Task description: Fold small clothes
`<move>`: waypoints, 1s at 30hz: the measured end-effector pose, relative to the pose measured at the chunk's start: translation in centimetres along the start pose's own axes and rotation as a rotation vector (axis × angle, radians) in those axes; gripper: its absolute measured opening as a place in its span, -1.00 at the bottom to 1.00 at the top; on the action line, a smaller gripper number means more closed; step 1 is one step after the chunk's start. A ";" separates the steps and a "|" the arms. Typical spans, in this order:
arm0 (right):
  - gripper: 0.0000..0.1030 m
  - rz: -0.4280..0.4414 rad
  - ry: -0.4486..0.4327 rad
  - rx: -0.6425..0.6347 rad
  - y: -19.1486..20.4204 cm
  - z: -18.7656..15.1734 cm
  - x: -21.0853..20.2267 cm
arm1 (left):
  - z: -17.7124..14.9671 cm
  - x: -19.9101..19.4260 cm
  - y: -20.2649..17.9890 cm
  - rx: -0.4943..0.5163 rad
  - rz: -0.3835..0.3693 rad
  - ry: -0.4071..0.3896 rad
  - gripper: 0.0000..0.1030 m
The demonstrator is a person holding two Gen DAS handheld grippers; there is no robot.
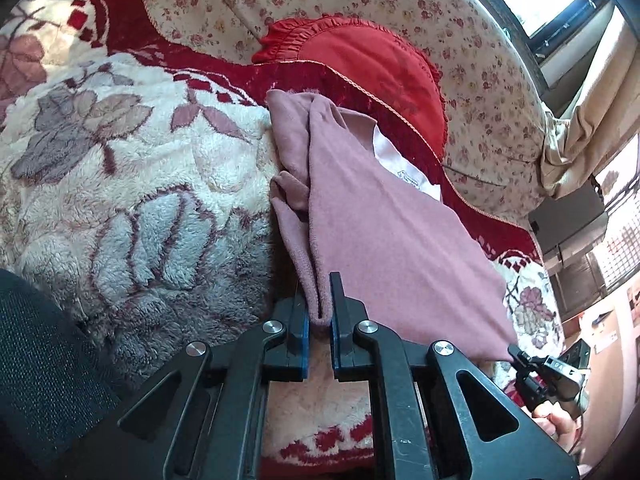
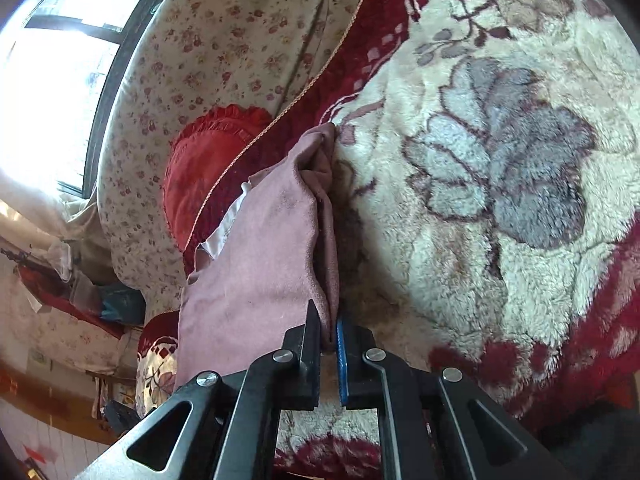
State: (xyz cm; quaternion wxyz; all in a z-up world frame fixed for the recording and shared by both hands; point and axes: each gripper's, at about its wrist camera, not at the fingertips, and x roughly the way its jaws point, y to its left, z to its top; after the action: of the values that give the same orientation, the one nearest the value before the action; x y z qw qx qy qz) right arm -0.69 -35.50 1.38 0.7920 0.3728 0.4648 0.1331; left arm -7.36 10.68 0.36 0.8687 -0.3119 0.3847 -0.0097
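Covering the bed, the fleece floral blanket (image 1: 120, 184) backs the dusty-pink garment (image 1: 380, 220) you hold stretched above it, near the red pillow (image 1: 372, 68); your left gripper (image 1: 320, 312) and right gripper (image 2: 329, 332) each pinch a corner.

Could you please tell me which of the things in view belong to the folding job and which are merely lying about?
Part of the job:
pink garment
left gripper, shut on its edge
right gripper, shut on another edge

Lying about:
floral fleece blanket
red cushion
flowered sofa back
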 end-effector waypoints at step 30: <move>-0.87 -0.395 0.058 -0.707 12.0 3.1 12.9 | -2.1 4.1 -2.5 0.141 0.032 0.027 0.59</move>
State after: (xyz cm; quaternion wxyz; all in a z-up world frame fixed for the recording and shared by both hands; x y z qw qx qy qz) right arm 10.43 -21.50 2.62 0.8683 -0.0229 0.4752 0.1407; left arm -5.31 6.54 -2.05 0.8832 -0.2437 0.3998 -0.0272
